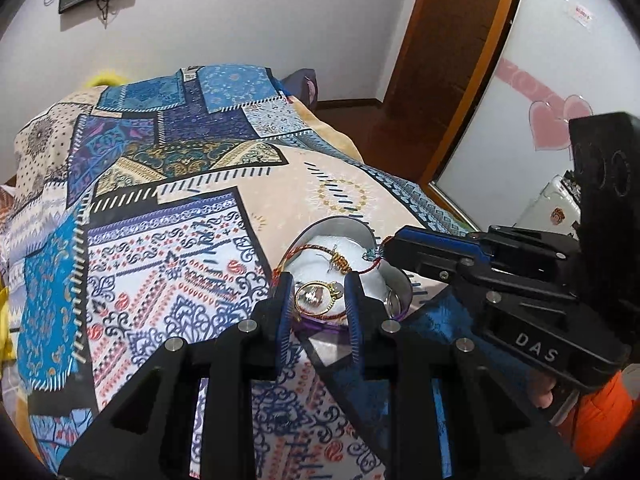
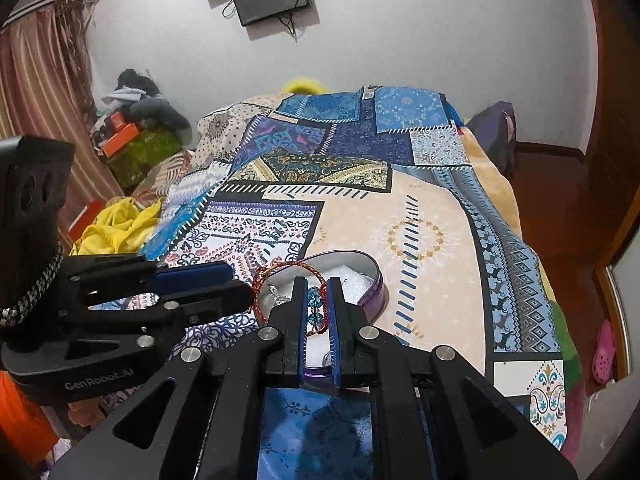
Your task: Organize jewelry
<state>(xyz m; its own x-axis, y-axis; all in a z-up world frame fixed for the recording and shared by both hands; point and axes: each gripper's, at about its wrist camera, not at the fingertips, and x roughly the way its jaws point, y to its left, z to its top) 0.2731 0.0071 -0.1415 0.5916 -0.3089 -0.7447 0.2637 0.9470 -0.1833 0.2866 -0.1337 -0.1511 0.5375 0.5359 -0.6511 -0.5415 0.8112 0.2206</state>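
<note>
A purple heart-shaped tin (image 1: 400,280) (image 2: 374,292) with white padding sits on the patterned bedspread. A gold ring with a clear stone (image 1: 314,298) lies in it, between the fingers of my left gripper (image 1: 318,300), which stands partly open around it. A red cord bracelet (image 1: 308,249) (image 2: 280,270) with blue beads (image 2: 314,306) drapes over the tin's rim. My right gripper (image 2: 316,308) is shut on the beaded end of the bracelet above the tin; it also shows in the left wrist view (image 1: 382,254), coming in from the right.
The bedspread (image 1: 168,220) (image 2: 400,208) covers the bed. Yellow cloth (image 2: 116,228) and boxes (image 2: 128,136) lie at the left of the bed. A wooden door (image 1: 448,60) and a mirror wardrobe (image 1: 540,40) stand at the right.
</note>
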